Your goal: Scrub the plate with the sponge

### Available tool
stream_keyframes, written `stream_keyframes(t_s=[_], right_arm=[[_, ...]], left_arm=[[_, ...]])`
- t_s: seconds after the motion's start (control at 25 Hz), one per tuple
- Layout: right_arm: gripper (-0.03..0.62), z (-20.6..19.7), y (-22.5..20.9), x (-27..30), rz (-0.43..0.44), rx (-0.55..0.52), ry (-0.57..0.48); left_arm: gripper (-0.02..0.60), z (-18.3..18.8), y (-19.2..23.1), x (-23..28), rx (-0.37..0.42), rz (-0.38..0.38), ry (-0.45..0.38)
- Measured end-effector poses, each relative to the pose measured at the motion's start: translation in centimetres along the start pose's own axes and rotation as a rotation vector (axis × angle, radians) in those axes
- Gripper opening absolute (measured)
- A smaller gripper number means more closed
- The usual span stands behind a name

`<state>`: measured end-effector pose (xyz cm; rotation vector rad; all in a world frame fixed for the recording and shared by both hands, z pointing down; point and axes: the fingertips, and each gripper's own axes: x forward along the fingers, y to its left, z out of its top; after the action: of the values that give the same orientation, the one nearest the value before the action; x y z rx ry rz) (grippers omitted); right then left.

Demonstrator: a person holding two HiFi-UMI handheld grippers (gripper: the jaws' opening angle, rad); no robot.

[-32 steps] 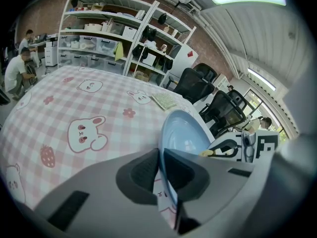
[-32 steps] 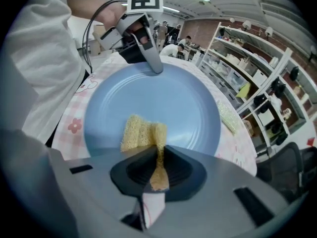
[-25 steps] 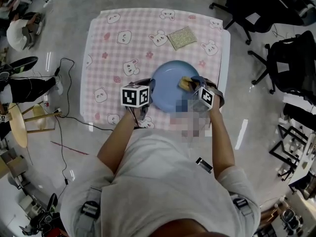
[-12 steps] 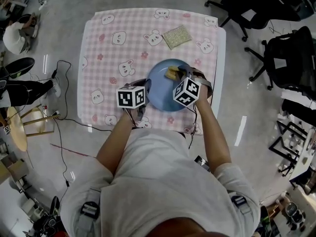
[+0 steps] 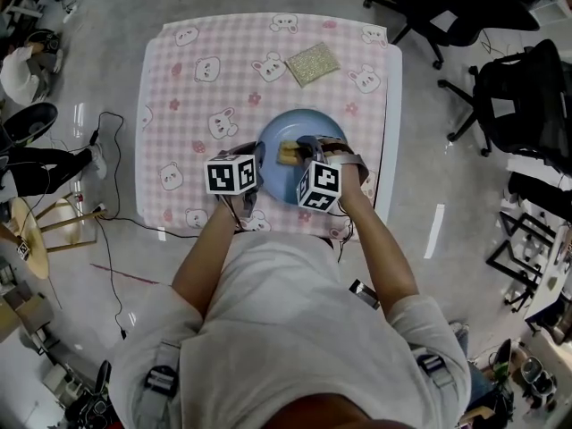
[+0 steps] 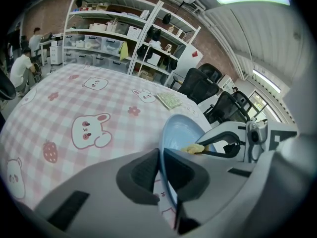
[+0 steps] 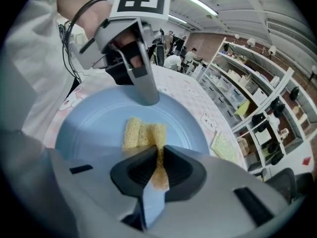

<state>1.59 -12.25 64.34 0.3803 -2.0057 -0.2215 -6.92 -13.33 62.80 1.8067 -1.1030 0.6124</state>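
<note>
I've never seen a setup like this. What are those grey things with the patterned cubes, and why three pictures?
There is no robot: a person holds a grey two-jaw gripper in each hand. One picture comes from a camera on the person's head, looking down; the other two from cameras riding on the grippers. The left gripper is clamped on the rim of the round light-blue plate, above the table's pink checked cloth. The right gripper pinches a yellow sponge that rests on the plate. A greenish speckled pad lies apart on the cloth, untouched.
</note>
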Motion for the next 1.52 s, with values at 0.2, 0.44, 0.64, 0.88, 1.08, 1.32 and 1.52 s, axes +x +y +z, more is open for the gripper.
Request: stream_keyframes(t_s=[0.2,0.44,0.64,0.88,1.08,1.32,1.52], right_arm=[[0.043,1.0,2.9,-0.8,0.045,-0.046,-0.018],[0.043,-0.1,6.4,-2.2,0.116,-0.051,-0.019],[0.044,-2.6,6.7,-2.6,0.121,0.007,0.017],[0.044,-6.5,3.6,-2.7,0.078,0.119,0.083],[0.044,-8.6,-0.4,-1.9,-0.004,0.188,0.134],[0.044,-7.9,-4.3,-0.2,-0.079,0.245,0.155],[0.044,-5.0,-6.1,1.0,-0.127,0.197,0.133]], left_arm=[[0.032,-0.3,0.3,-0.2,-0.009,0.006,-0.003],[0.032,-0.1,0.2,0.1,-0.001,0.006,-0.002],[0.032,0.0,0.2,0.3,-0.002,-0.005,-0.001],[0.031,-0.3,0.1,0.3,-0.017,-0.008,-0.006],[0.031,-0.3,-0.2,0.5,-0.010,-0.006,-0.012],[0.032,-0.7,-0.1,0.2,-0.026,-0.002,-0.016],[0.032,-0.4,-0.2,0.0,-0.022,-0.004,-0.021]])
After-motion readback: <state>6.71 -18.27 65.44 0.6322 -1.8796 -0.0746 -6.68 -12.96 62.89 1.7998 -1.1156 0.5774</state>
